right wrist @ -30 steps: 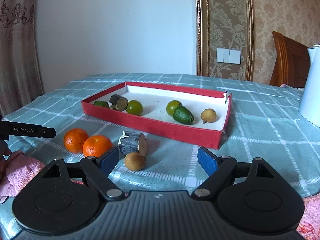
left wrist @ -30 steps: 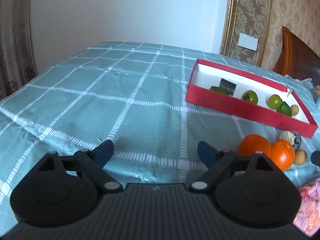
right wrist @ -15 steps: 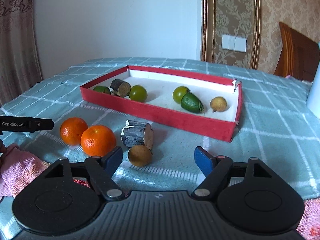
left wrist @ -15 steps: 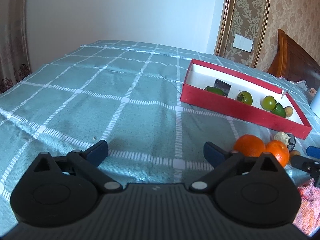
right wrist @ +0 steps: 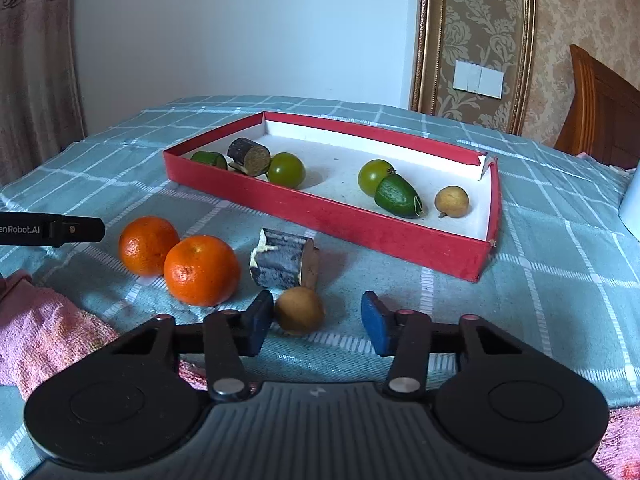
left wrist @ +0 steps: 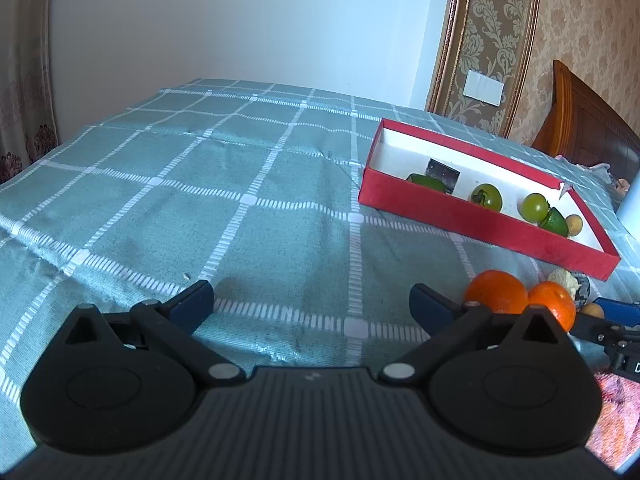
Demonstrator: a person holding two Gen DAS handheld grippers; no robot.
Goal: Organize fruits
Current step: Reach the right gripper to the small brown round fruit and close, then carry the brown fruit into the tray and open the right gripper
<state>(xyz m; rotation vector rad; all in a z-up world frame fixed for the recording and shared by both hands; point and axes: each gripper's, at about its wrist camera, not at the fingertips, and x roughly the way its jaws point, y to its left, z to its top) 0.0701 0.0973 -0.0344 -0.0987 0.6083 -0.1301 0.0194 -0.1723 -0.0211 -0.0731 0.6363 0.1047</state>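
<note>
A small brown round fruit [right wrist: 299, 310] lies on the teal checked cloth between the jaws of my right gripper [right wrist: 316, 314]. The jaws are closing; the left pad is at the fruit and the right pad stands apart from it. Just behind it lie a cut grey cane piece [right wrist: 282, 260] and two oranges [right wrist: 202, 270] [right wrist: 148, 245]. The red box [right wrist: 320, 208] beyond holds several green fruits, another cane piece and a tan fruit. My left gripper [left wrist: 312, 296] is open wide over bare cloth, left of the oranges [left wrist: 496, 292] and the box [left wrist: 480, 220].
A pink towel [right wrist: 44, 332] lies at the near left of the right wrist view. A white jug [right wrist: 632, 204] stands at the far right edge, with a wooden chair [right wrist: 600, 108] behind it. The cloth left of the box is bare.
My right gripper has moved forward to the brown fruit, and its jaws have narrowed around it. The left gripper's jaws have spread a little wider.
</note>
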